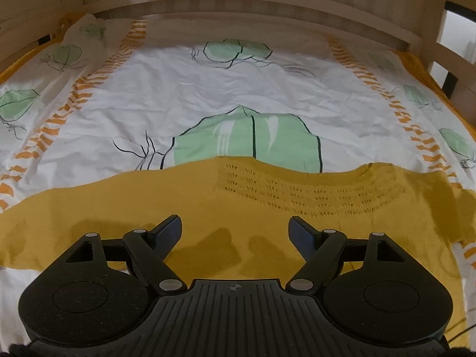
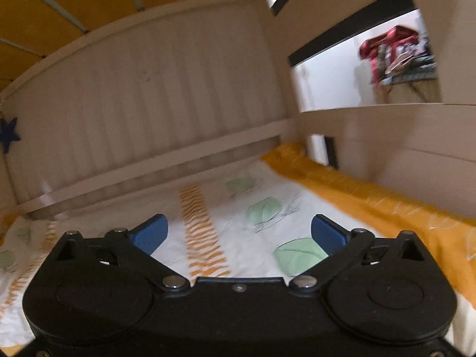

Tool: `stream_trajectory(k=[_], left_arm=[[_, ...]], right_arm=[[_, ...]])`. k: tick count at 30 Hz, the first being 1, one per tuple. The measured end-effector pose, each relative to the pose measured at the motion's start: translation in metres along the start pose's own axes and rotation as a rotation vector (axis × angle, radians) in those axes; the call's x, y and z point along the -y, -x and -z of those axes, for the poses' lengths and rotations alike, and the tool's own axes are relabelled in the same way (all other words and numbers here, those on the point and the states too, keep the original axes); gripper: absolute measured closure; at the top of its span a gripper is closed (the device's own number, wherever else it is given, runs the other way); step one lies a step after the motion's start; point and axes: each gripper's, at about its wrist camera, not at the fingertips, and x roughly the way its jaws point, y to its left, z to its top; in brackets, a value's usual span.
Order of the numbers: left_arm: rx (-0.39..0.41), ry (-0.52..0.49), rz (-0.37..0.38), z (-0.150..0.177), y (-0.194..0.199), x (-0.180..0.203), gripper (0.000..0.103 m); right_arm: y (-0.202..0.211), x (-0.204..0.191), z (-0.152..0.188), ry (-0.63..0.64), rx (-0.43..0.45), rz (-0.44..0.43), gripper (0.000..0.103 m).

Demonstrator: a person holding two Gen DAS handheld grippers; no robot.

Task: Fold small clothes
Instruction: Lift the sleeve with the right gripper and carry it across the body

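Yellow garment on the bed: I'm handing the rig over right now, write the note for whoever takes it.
Left gripper: jaws open, nothing between them, hovering over the yellow knit garment.
Right gripper: jaws wide open, empty, pointing at the headboard over the leaf-print sheet; garment not in its view.
Garment lies spread across the sheet, eyelet-patterned part toward the right of the left wrist view.
Done: how many folds are made cannot be told from here.
Left: probably regrasp an edge and fold on.
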Motion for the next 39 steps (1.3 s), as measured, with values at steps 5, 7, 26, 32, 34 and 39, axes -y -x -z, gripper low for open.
stream_trajectory(k=[5,7,26,32,34,39], left_arm=[[-0.021,-0.025,0.01,0.005,-0.007,0.007,0.025],[-0.031,-0.032,0.019,0.008,-0.01,0.01,0.025],[-0.082,-0.067,0.031,0.022,-0.033,0.017,0.025],[-0.091,-0.056,0.026,0.019,-0.033,0.013,0.025],[-0.092,-0.048,0.022,0.017,-0.033,0.011,0.025],[-0.091,-0.02,0.018,0.011,-0.027,0.005,0.025]], right_arm=[[-0.024,0.027,0.011,-0.013,-0.09,0.077,0.001],[-0.043,0.043,0.016,-0.002,-0.17,0.117,0.001],[-0.133,0.147,0.089,0.037,-0.598,0.41,0.04],[-0.133,0.153,0.095,0.019,-0.635,0.408,0.091],[-0.124,0.15,0.087,0.013,-0.612,0.398,0.092],[-0.099,0.132,0.049,-0.049,-0.545,0.325,0.092]])
